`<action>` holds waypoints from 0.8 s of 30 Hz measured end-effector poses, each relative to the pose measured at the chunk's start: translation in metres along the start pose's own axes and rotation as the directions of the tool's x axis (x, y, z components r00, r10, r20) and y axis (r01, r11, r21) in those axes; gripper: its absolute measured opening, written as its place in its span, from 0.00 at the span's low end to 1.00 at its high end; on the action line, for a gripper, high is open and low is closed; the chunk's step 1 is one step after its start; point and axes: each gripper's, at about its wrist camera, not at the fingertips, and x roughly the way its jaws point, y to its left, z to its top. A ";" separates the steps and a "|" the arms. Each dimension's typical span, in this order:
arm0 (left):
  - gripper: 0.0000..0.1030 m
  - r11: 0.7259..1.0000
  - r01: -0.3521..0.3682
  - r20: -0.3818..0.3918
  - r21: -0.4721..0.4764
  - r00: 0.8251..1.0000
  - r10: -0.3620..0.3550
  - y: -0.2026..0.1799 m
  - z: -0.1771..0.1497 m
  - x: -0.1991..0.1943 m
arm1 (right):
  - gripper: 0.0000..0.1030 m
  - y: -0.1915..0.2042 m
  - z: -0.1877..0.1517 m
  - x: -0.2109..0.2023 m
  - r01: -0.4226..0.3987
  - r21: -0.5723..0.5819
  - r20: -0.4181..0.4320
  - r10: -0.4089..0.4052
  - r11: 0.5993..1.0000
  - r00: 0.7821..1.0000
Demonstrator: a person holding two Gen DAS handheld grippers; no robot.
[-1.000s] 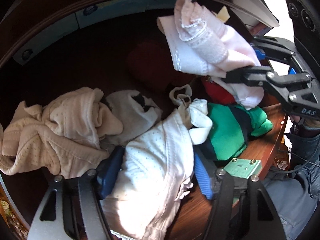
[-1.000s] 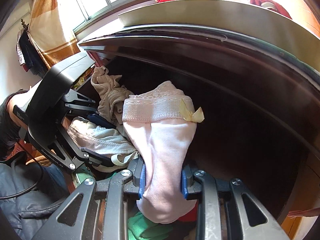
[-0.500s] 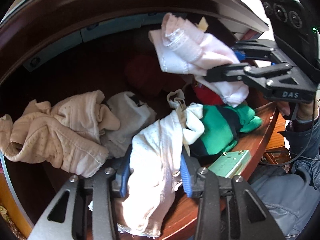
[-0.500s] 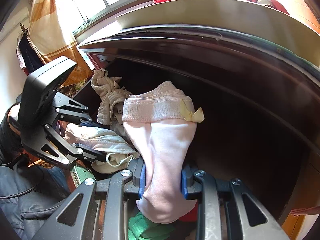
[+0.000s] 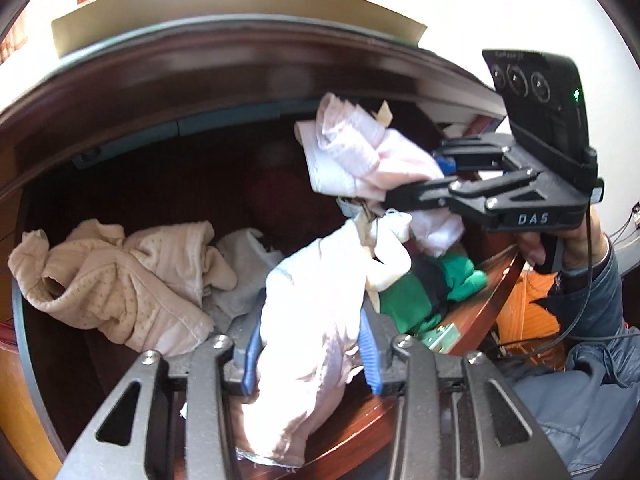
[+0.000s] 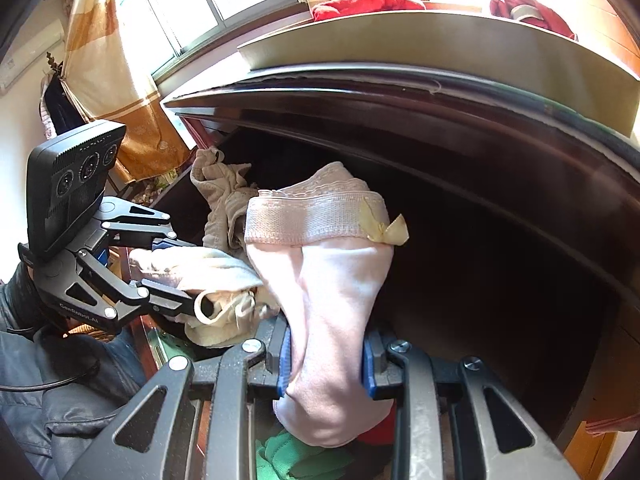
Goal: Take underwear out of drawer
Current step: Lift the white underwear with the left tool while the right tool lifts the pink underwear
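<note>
Both grippers held underwear above the open drawer [image 5: 480, 304].
The left gripper [image 5: 310, 354] jaws, just closed, clamped white dotted underwear [image 5: 316, 300]; the right gripper [image 6: 326, 364] jaws clamped pink lace-trimmed underwear [image 6: 336, 280].

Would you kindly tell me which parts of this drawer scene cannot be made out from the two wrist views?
- Green garment: left wrist view, mostly covered by the white underwear in the left tongs.
- Dark red item at the drawer's back: left wrist view, in shadow and blurred; unidentifiable.
- Drawer's right half: right wrist view, too dark to see contents.
- Pink underwear's lower end: right wrist view, bunched behind the right tongs.
</note>
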 end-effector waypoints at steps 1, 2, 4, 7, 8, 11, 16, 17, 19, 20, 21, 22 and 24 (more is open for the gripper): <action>0.37 1.000 0.002 0.017 -0.005 1.000 -0.002 0.004 0.001 -0.006 | 0.28 0.000 0.000 -0.001 -0.001 0.002 0.004 0.001 1.000 1.000; 0.37 1.000 0.005 0.035 -0.010 0.999 -0.004 0.006 0.000 -0.009 | 0.28 0.000 0.000 -0.002 -0.005 0.004 0.009 0.005 1.000 1.000; 0.37 1.000 0.006 0.063 -0.022 0.998 -0.005 0.010 -0.002 -0.017 | 0.28 -0.001 -0.001 -0.005 -0.015 0.005 0.025 0.015 1.000 1.000; 0.37 1.000 -0.012 0.107 -0.022 0.994 0.014 0.012 -0.003 -0.025 | 0.28 -0.001 -0.001 -0.009 -0.026 0.008 0.052 0.025 1.000 0.998; 0.37 1.000 -0.014 0.118 -0.025 0.993 0.017 0.015 -0.004 -0.027 | 0.28 -0.001 -0.002 -0.010 -0.028 0.007 0.061 0.028 1.000 0.998; 0.37 0.999 -0.028 0.150 -0.018 0.988 0.030 0.015 -0.007 -0.033 | 0.28 0.000 -0.003 -0.014 -0.034 0.003 0.086 0.034 0.999 0.996; 0.37 0.999 -0.040 0.202 -0.009 0.978 0.042 0.014 -0.015 -0.043 | 0.28 -0.002 -0.005 -0.020 -0.042 0.012 0.127 0.040 0.999 0.991; 0.36 0.999 -0.039 0.212 -0.011 0.976 0.040 0.015 -0.017 -0.046 | 0.28 -0.003 -0.005 -0.021 -0.043 0.017 0.137 0.040 0.999 0.990; 0.36 0.999 -0.039 0.232 -0.019 0.972 0.042 0.015 -0.020 -0.047 | 0.28 -0.003 -0.006 -0.024 -0.041 0.022 0.157 0.037 0.999 0.987; 0.36 0.999 -0.041 0.243 -0.025 0.969 0.045 0.017 -0.021 -0.048 | 0.28 -0.003 -0.007 -0.026 -0.036 0.021 0.166 0.032 0.999 0.986; 0.36 0.999 -0.041 0.253 -0.031 0.966 0.048 0.020 -0.023 -0.049 | 0.28 -0.002 -0.008 -0.027 -0.030 0.019 0.176 0.026 0.999 0.984; 0.36 0.999 -0.039 0.262 -0.037 0.964 0.048 0.021 -0.024 -0.047 | 0.28 -0.001 -0.008 -0.029 -0.024 0.015 0.184 0.021 1.000 0.983; 0.36 0.998 -0.033 0.276 -0.050 0.960 0.046 0.025 -0.027 -0.048 | 0.28 0.000 -0.008 -0.031 -0.014 0.009 0.198 0.011 1.000 0.980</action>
